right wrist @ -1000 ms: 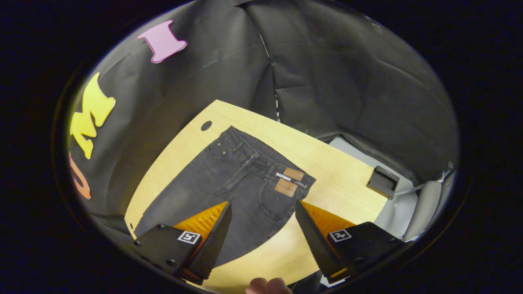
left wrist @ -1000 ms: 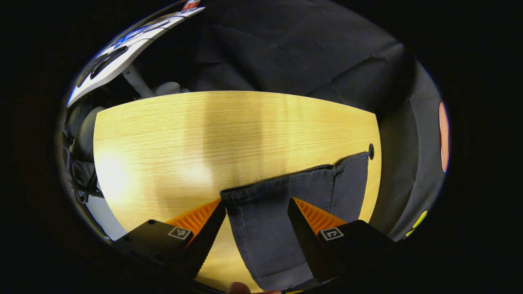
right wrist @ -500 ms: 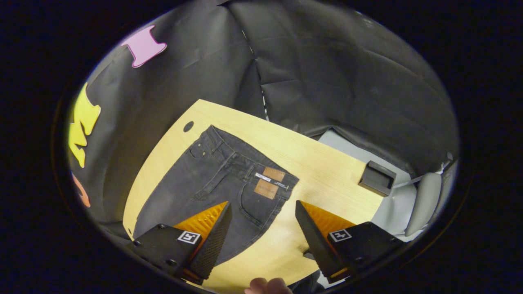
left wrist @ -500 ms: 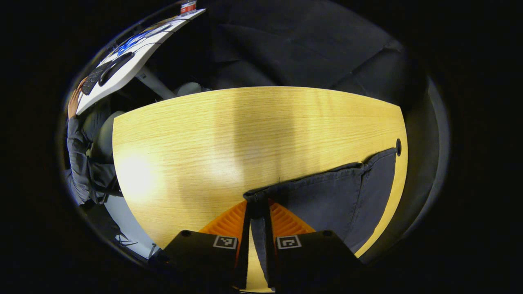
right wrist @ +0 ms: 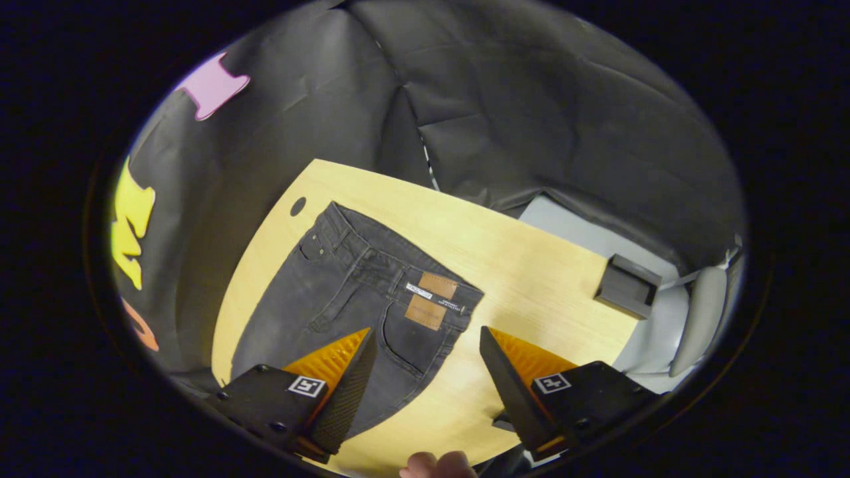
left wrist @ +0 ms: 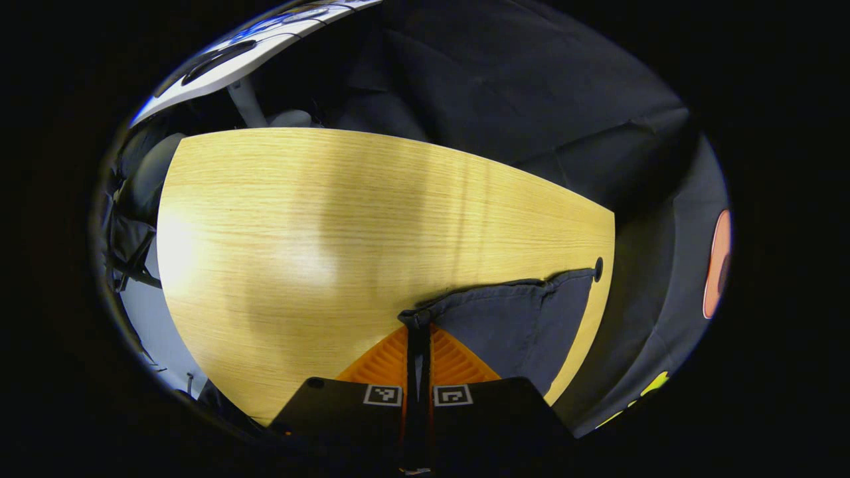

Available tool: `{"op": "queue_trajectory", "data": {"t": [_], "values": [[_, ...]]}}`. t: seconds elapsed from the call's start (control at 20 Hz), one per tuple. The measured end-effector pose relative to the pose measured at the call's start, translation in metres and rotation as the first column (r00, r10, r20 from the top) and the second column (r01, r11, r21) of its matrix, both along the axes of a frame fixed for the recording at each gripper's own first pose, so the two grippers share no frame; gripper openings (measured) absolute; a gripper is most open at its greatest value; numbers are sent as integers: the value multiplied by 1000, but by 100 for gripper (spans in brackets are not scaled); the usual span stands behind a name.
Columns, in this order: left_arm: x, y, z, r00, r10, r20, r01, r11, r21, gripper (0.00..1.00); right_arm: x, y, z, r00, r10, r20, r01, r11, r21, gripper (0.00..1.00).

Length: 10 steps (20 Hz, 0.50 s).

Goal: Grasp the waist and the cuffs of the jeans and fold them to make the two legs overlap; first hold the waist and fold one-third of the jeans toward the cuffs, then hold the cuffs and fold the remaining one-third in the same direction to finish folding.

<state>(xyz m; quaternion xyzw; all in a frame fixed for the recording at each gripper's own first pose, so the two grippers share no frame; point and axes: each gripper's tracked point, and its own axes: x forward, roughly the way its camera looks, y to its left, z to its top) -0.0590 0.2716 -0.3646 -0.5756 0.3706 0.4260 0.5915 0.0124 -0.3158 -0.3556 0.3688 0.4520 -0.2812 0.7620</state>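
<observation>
Both fingers of the left gripper [left wrist: 418,335] pinch the jeans [left wrist: 511,322] cuff; right gripper [right wrist: 425,372] hovers spread above the jeans' waist.

left gripper [left wrist: 418,332] fingers pinched together, right gripper [right wrist: 425,358] fingers spread

A recording booth set inside an office or lab: black cloth wall [right wrist: 531,99] drapes behind a pale wood worktop [left wrist: 299,232], with a white desk [left wrist: 265,46] and grey chair [right wrist: 697,318] beyond its edges.

Bare table [left wrist: 299,219] beside jeans [right wrist: 345,292]; box [right wrist: 627,287] near edge.
</observation>
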Motion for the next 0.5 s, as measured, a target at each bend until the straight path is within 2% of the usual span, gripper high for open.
{"op": "queue_trajectory", "data": {"t": [0.1, 0.25, 0.45, 0.5], "values": [[3, -4, 7, 999, 10, 31, -9, 1000, -10, 4, 1, -10, -6, 996, -90, 10, 89, 993, 82, 98], [5, -7, 14, 999, 8, 53, -7, 1000, -15, 4, 4, -29, -23, 985, -174, 6, 172, 977, 130, 98], [7, -9, 23, 998, -9, 67, 10, 1000, -9, 4, 17, -33, -41, 989, -146, 8, 144, 982, 123, 97], [7, -9, 24, 998, -13, 68, 14, 1000, -7, 4, 20, -34, -41, 991, -135, 16, 132, 985, 111, 92]]}}
